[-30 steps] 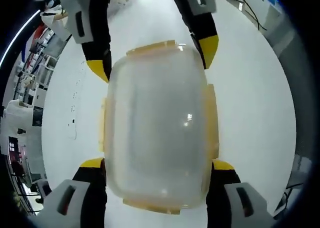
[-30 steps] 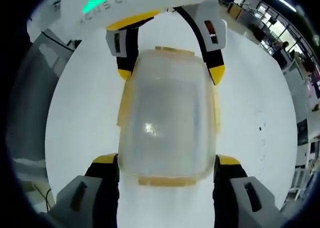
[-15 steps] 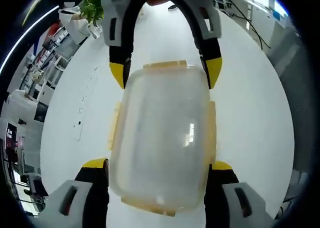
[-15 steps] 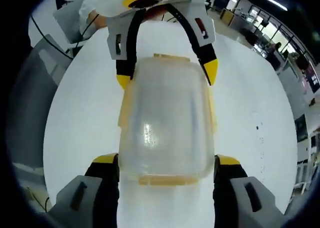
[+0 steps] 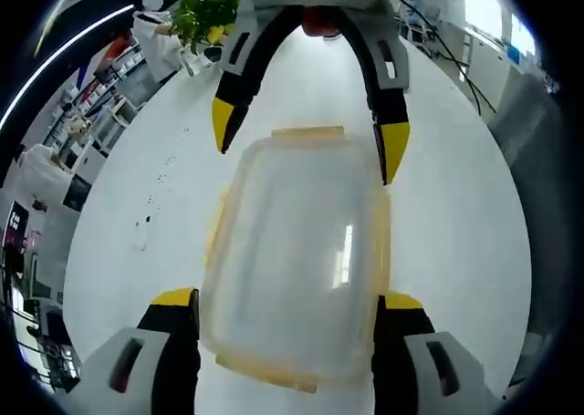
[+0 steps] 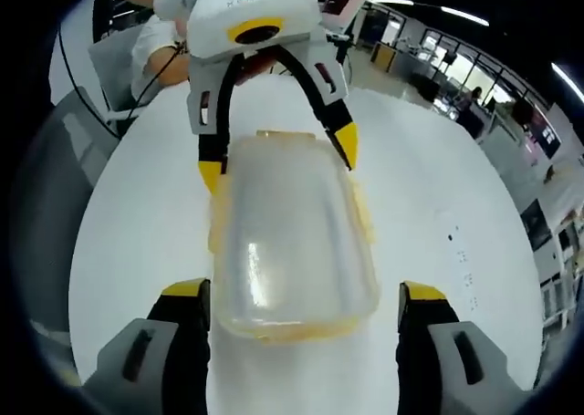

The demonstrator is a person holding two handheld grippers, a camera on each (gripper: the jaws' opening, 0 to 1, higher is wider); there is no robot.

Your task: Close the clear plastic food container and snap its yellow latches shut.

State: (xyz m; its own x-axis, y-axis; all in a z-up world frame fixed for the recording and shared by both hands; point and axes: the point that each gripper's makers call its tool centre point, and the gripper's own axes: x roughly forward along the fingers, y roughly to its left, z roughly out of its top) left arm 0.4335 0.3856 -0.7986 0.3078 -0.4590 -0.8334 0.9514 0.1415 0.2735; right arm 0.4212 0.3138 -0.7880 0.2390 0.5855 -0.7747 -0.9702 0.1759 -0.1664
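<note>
Left gripper view: the left gripper (image 5: 285,310) stands with its two yellow-tipped jaws spread wide, one on either side of the near end of the clear plastic container (image 5: 294,260). The jaw tips lie just beside the container's long walls; whether they touch cannot be told. The container lies lid-down-looking, domed side up, on the white table (image 5: 456,223), between the jaws and reaching forward beyond them. Pale yellow latches (image 5: 308,134) line its edges, one at the far end and others along the sides. At the far end the right gripper (image 5: 306,137) faces in, its jaws parted and straddling the far end of the container, the right-hand tip close against the rim. Beyond it a green plant (image 5: 205,14) stands at the table's far edge.

Right gripper view: the right gripper (image 6: 306,306) has its jaws wide apart, clear of the container (image 6: 287,237), which lies between and ahead of them. The left gripper (image 6: 274,150), opposite, spans the container's far end with jaws open. A person's hand (image 6: 169,59) holds it.
</note>
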